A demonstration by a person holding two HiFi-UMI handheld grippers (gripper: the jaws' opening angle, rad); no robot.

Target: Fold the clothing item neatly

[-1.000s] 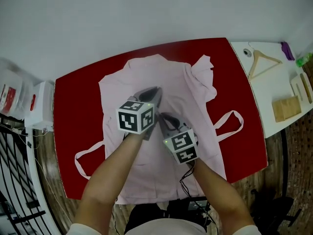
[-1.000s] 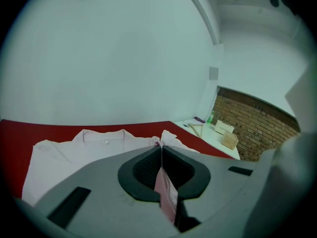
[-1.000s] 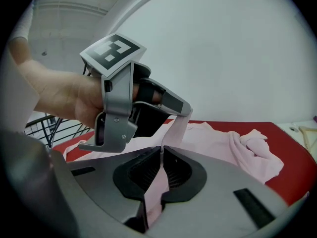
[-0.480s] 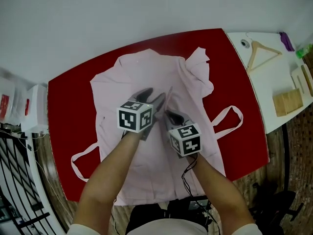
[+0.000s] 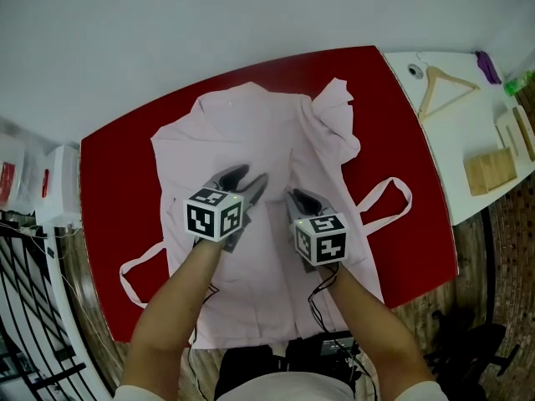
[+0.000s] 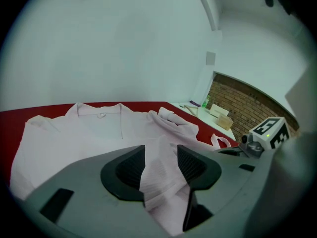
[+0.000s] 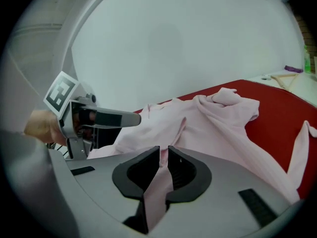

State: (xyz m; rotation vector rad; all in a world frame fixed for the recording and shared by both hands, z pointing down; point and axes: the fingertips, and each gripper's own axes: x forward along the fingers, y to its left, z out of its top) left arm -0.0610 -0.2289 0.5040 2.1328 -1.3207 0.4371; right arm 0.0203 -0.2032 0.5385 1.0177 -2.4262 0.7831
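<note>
Fingers (image 6: 130,170) of the left gripper (image 5: 245,179): spread wide, having just been opening, with a ridge of the pink garment (image 5: 251,132) standing loose between them, apparently not pressed by either pad. Further right, fingers (image 7: 142,171) of the right gripper (image 5: 296,195): almost closed, pinching a thin fold of the same cloth. Lies spread across the red counter (image 5: 109,182), collar at the far edge, one sleeve (image 5: 338,111) bunched up on the right. Looks early in the job: no clean fold laid yet, only a centre pleat gathered. Still to do: smoothing the sleeve and all the folding proper.
</note>
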